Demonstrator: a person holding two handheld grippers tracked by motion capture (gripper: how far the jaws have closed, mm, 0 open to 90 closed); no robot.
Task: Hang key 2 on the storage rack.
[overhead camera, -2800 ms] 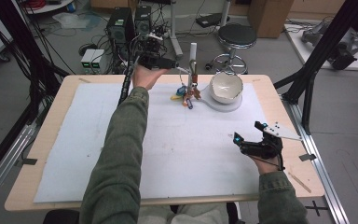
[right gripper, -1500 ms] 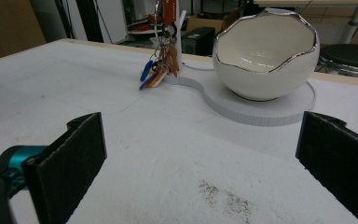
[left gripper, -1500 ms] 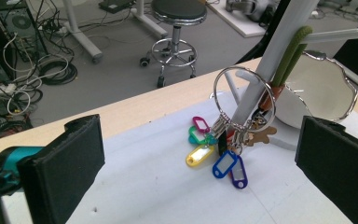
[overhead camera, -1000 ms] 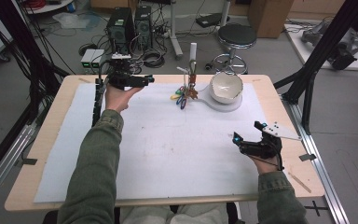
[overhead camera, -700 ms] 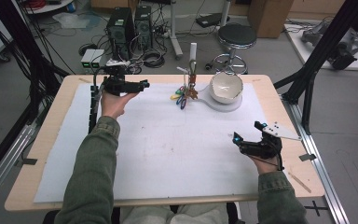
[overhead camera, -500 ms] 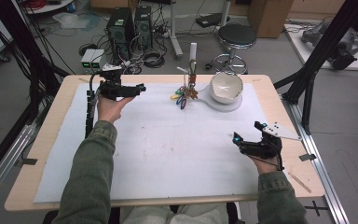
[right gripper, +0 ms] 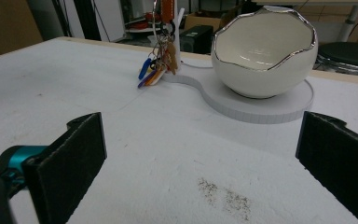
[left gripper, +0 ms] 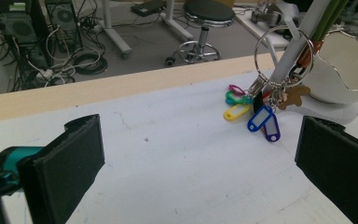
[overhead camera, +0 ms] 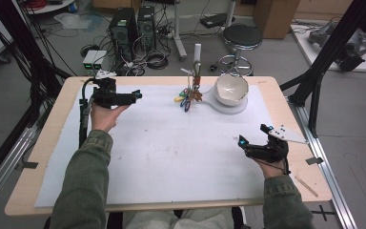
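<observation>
1. Since the earlier pictures, the left gripper (overhead camera: 134, 95) had drawn back from the key ring toward the table's far left, while the right gripper (overhead camera: 242, 142) had kept its place near the right edge.
2. At the left of the high view, the left gripper was held above the white mat (overhead camera: 162, 152), its jaws spread wide with nothing between them.
3. Right of it, well apart, the bunch of keys (overhead camera: 187, 98) hung from a ring on the white stand's post (overhead camera: 197, 55), its coloured tags resting on the mat.
4. In the left gripper view the key ring (left gripper: 282, 53) stood ahead and to the right, nearer the right jaw, with yellow, green, pink and blue tags (left gripper: 260, 119) below it.
5. Just right of the keys sat the white eggshell-shaped bowl (overhead camera: 230, 88) on the stand's flat base (overhead camera: 228, 106).
6. At the right, the right gripper rested low near the table's edge, jaws released and holding nothing.
7. In the right gripper view the keys (right gripper: 158, 58) lay far ahead, left of the bowl (right gripper: 263, 51), well apart from both jaws.
</observation>
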